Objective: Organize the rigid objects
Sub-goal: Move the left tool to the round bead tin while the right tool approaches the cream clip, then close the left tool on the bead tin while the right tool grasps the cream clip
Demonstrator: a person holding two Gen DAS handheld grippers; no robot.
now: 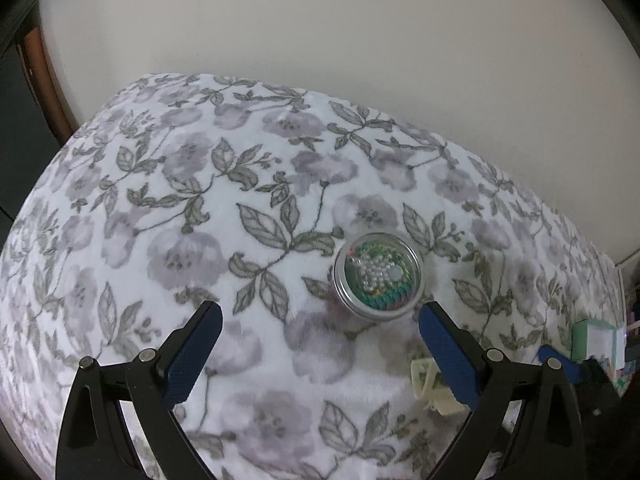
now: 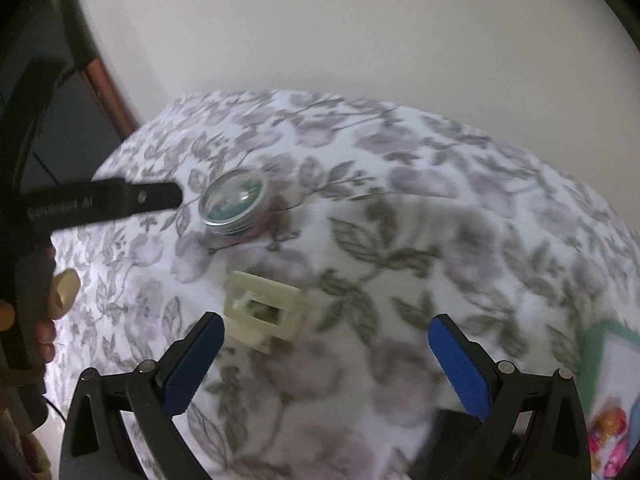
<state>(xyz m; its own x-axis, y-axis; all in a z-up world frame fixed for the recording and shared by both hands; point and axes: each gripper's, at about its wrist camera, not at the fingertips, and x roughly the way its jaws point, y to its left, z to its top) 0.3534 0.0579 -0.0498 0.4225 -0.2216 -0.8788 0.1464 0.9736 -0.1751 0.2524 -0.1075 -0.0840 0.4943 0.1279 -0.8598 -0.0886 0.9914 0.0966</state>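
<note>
Tin point(image 1: 378, 276): set on the blanket point(image 1: 160, 208), taken as landmark.
Clip point(image 2: 262, 312): laid on the blanket, nearer the cameras than the tin, apart from it.
Box point(image 1: 598, 340): placed well right of the tin.

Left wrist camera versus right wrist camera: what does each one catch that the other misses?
Only the left wrist view shows the beadwork inside the round tin sharply, plus a green-and-white box at the far right edge.

Only the right wrist view shows the whole cream plastic clip, the person's hand at the left edge and a colourful printed item at the lower right.

Both show the floral blanket, the tin resting on it, a pale wall behind, and a pair of open blue-padded fingers holding nothing.
</note>
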